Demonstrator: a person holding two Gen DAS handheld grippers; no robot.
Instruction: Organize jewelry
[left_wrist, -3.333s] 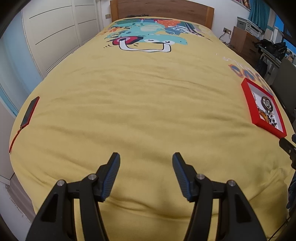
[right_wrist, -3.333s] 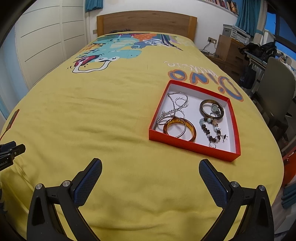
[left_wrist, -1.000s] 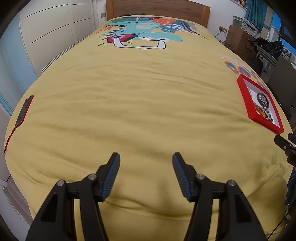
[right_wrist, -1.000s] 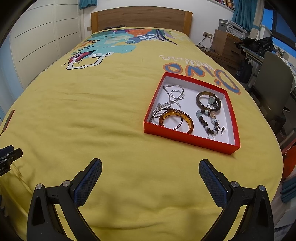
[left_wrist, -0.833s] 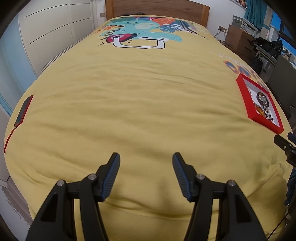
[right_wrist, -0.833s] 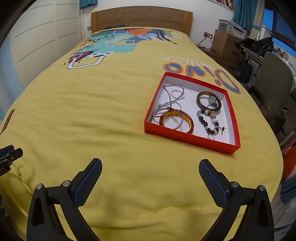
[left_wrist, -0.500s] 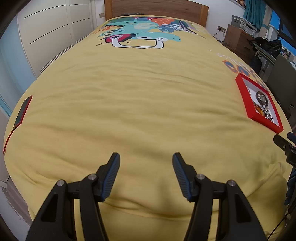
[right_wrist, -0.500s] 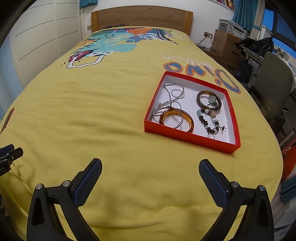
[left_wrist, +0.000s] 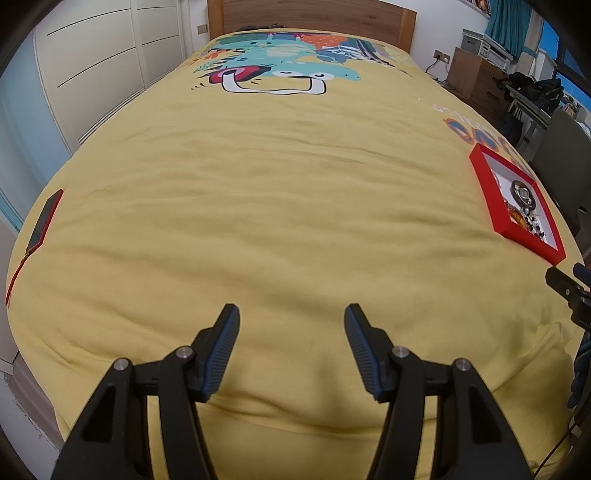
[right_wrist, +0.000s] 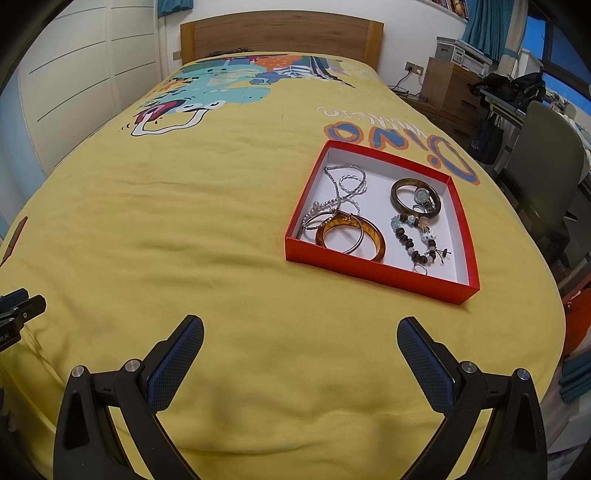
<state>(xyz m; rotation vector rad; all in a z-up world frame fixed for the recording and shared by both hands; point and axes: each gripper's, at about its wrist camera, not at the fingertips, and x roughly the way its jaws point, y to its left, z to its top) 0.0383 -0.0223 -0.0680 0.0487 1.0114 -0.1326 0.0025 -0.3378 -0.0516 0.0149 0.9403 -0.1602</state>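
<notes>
The left gripper (left_wrist: 291, 314) and the right gripper (right_wrist: 300, 326) hover over the yellow bedspread (right_wrist: 184, 229), jaws spread wide and empty. The red box (right_wrist: 373, 264) of jewelry (right_wrist: 351, 236) lies at one o'clock from the right gripper.

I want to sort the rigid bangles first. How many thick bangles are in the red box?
2. An amber bangle lies at the near left of the red box, with thin hoops overlapping it. A dark brown bangle lies at the far right, a small watch resting on it.
</notes>
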